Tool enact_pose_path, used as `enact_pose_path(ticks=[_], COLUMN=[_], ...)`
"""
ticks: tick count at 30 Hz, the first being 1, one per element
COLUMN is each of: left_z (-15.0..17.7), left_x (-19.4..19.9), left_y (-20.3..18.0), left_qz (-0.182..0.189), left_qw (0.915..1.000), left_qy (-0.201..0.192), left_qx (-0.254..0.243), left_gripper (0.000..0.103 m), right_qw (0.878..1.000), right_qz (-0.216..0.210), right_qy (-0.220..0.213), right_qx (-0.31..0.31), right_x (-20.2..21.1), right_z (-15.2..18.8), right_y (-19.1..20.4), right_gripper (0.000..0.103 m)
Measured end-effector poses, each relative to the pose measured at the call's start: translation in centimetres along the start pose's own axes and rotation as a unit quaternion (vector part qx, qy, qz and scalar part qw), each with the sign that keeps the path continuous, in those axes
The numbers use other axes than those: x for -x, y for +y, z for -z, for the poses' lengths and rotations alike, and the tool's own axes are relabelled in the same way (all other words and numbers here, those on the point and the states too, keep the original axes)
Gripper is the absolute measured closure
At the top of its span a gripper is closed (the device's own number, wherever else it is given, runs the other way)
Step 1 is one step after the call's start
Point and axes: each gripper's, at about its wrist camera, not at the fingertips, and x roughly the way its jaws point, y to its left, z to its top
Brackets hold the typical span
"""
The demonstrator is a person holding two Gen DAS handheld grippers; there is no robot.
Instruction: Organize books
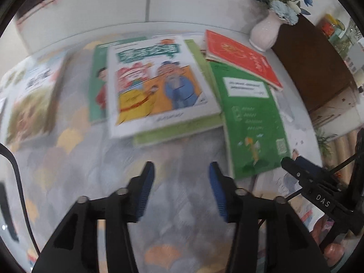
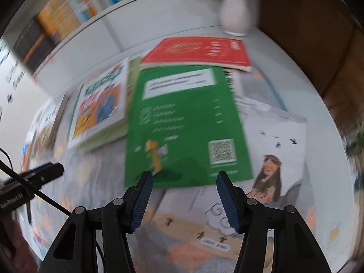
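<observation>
I see both grippers, left [image 1: 179,170] and right [image 2: 184,177], parted and empty; green book [image 2: 186,122] sits mid-frame.

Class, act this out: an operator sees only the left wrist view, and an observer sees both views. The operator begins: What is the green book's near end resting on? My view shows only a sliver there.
Observer: The green book lies partly on a white picture book with a long-haired figure drawn on its cover.
Operator: Is the right gripper holding anything? My view cuts it off.
Observer: No. It is open, with nothing between its pads.
Operator: What stands above the white ledge on the left?
Observer: A row of upright books, blurred.
</observation>
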Motion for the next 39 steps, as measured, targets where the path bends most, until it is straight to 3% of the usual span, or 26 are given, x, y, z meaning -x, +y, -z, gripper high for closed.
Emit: enact_pose_path(ticks=[2, 6, 9, 13, 15, 17, 22, 25, 28, 31, 37, 39], left_z=[-1.5, -4.2, -5.8, -6.7, -6.8, -7.0, -7.1, -7.1, -6.2, -3.6, 6.2, 8.0], left_x=[-0.8, -2.1, -3.0, -4.3, -5.0, -5.5, -6.7, -7.0, -6.6, -5.3, -3.3, -2.6], left_y=[-0.2, 0.2, 3.1, 8.0, 10.2, 11.5, 12.8, 12.0, 11.4, 12.3, 14.7, 15.1], left_qz=[0.012, 0.004, -0.01, -0.015, -0.018, -0.02, 0.013, 0.06, 0.065, 0.09, 0.11, 0.112], left_qw=[0.9999, 0.9999, 0.9994, 0.9958, 0.9931, 0.9905, 0.9874, 0.9874, 0.9884, 0.9838, 0.974, 0.9722], left_qy=[-0.001, -0.01, -0.024, -0.026, -0.026, -0.025, -0.026, -0.015, -0.013, -0.009, 0.037, 0.03], left_qx=[-0.002, -0.013, 0.023, 0.087, 0.113, 0.134, 0.156, 0.146, 0.137, 0.154, 0.194, 0.204], left_gripper=[0.044, 0.044, 0.044, 0.054, 0.059, 0.059, 0.054, 0.054, 0.053, 0.053, 0.054, 0.057], right_qw=[1.0, 0.999, 0.999, 1.0, 0.999, 0.996, 0.995, 0.993, 0.989, 0.988, 0.978, 0.972], right_qz=[0.001, 0.011, -0.004, -0.017, -0.021, -0.023, -0.031, -0.028, -0.07, -0.047, -0.108, -0.118], right_qy=[0.0, -0.01, -0.008, -0.012, -0.015, -0.019, 0.001, 0.01, 0.045, 0.036, 0.096, 0.134], right_qx=[-0.023, -0.051, -0.052, -0.001, 0.038, 0.08, 0.098, 0.118, 0.122, 0.14, 0.153, 0.151], right_x=[-0.2, -0.9, -2.2, -4.6, -6.0, -7.6, -11.9, -12.9, -13.5, -12.9, -10.4, -10.8], right_z=[-0.9, -2.9, -4.8, -7.4, -8.8, -10.4, -13.8, -14.6, -14.2, -12.0, -3.6, -0.7], right_y=[-1.1, -2.1, -1.0, 3.1, 5.9, 8.8, 12.2, 13.6, 14.8, 15.0, 14.9, 14.8], right_gripper=[0.038, 0.034, 0.034, 0.035, 0.049, 0.05, 0.049, 0.049, 0.044, 0.043, 0.044, 0.044])
